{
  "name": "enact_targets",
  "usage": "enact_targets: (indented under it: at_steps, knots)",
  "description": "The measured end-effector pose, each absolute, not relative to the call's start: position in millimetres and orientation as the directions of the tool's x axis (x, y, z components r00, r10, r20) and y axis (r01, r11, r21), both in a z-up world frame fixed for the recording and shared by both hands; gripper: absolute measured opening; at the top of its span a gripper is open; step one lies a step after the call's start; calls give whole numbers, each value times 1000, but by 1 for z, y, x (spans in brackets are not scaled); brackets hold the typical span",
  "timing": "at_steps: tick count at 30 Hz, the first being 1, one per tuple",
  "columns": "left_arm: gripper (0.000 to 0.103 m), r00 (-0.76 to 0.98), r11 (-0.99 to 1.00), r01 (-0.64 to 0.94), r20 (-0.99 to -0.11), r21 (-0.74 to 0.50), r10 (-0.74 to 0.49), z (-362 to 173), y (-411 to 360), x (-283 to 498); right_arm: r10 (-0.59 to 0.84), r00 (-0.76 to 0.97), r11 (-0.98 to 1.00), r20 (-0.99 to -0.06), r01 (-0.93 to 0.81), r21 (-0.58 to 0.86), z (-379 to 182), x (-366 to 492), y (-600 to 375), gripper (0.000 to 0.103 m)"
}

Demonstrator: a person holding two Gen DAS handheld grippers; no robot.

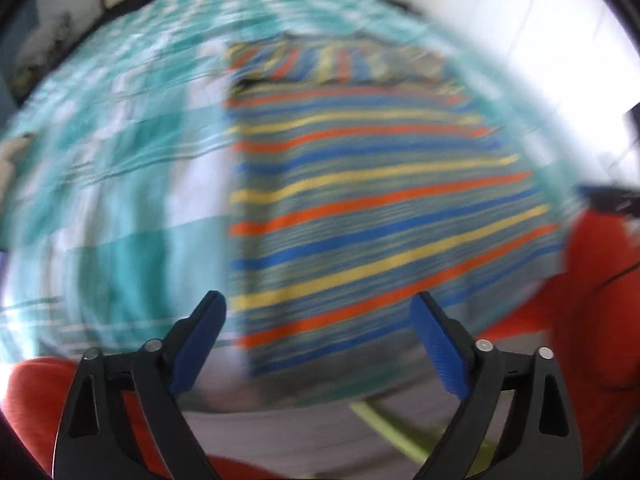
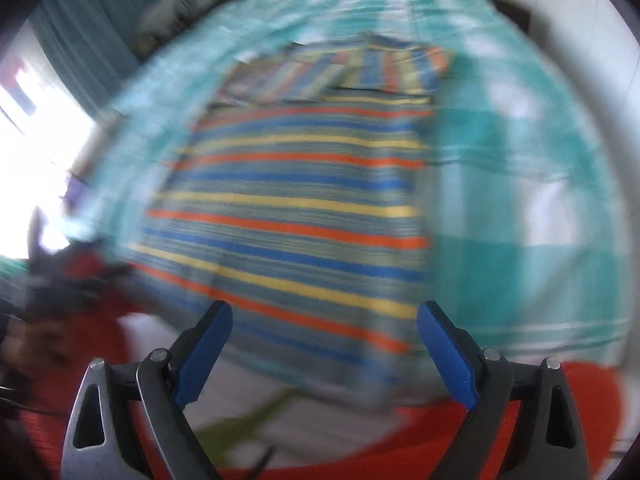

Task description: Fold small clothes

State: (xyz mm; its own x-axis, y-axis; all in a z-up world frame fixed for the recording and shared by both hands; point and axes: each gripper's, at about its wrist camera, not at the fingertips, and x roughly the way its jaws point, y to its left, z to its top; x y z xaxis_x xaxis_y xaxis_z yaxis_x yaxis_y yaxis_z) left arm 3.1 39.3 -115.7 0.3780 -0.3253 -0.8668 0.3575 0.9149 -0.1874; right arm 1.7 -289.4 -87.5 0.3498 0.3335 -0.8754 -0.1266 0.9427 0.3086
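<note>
The striped garment (image 1: 384, 200) lay flat on the teal checked bedsheet (image 1: 120, 160) (its far end folded over). The left claw (image 1: 318, 316) and right claw (image 2: 324, 326) both gaped wide, empty, above its near edge.

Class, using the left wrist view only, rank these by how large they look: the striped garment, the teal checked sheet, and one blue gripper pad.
1. Teal checked sheet, running beyond the garment on several sides.
2. Striped garment, filling the middle.
3. Blue gripper pad, smallest even though nearest the camera, which enlarges it.
</note>
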Motion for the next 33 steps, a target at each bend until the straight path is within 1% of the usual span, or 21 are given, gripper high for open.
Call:
enact_targets:
  at_steps: [1,2,3,4,5,7,8,9,10,12,14,16,19,23,26,28,29,30,31,32,33]
  knots:
    - [99,377,908,367,-860,-202,-343,-112,36,3,372,334,928,-866,-124,351,-88,2,-285,93]
    - [100,402,927,362,-880,-102,-254,-111,29,3,310,327,950,-893,-136,281,-89,3,-278,93]
    - [99,452,936,342,-888,87,-82,-112,15,5,90,359,988,-929,-152,37,-88,3,-265,93]
    - [98,533,900,331,-843,283,69,-115,5,3,-147,436,957,-888,-163,-239,-87,0,-250,93]
    - [98,566,879,321,-816,351,119,-117,2,2,-204,491,933,-847,-165,-320,-84,-3,-243,93]
    - [98,483,927,341,-875,157,-29,-116,13,8,-105,452,970,-886,-150,-191,-81,0,-248,93]
    - [98,425,948,318,-898,31,-113,-117,22,13,-127,430,974,-894,-115,-193,-82,2,-250,93]
    - [98,392,959,280,-907,-40,-153,-119,29,18,-141,436,972,-889,-110,-208,-82,2,-250,93]
    - [98,389,966,256,-911,-40,-140,-121,30,17,-147,442,968,-885,-119,-220,-82,2,-249,93]
    - [98,405,968,248,-913,49,-57,-129,31,18,-179,430,962,-885,-112,-249,-86,3,-251,93]
    - [98,372,965,248,-928,89,-10,-142,34,19,-117,407,977,-906,-115,-178,-88,6,-259,93]
    - [98,300,970,235,-954,62,-11,-156,49,21,-47,355,991,-934,-99,-88,-94,15,-277,93]
    - [98,181,976,217,-982,-3,-44,-180,58,25,57,226,998,-972,-8,57,-114,20,-314,93]
    - [98,125,967,244,-987,-68,-101,-191,49,27,255,58,959,-965,113,260,-149,20,-343,93]
    - [97,110,962,257,-986,-95,-127,-193,43,27,319,-6,942,-948,113,317,-168,19,-334,93]
    - [87,110,966,244,-988,-82,-112,-194,42,27,292,-49,954,-955,91,287,-184,21,-323,93]
    - [73,112,970,227,-988,-82,-110,-193,46,27,282,-63,957,-957,88,276,-190,22,-321,82]
    - [45,111,972,213,-986,-99,-125,-191,49,26,281,-70,957,-957,93,274,-194,22,-321,69]
    - [24,97,971,200,-983,-135,-156,-189,54,25,276,-72,958,-958,100,269,-194,21,-323,41]
    - [7,77,967,185,-978,-175,-192,-189,59,25,294,-61,952,-954,110,286,-190,20,-328,9]
    - [5,71,964,167,-972,-208,-222,-186,63,24,324,-52,942,-945,115,316,-185,19,-331,6]
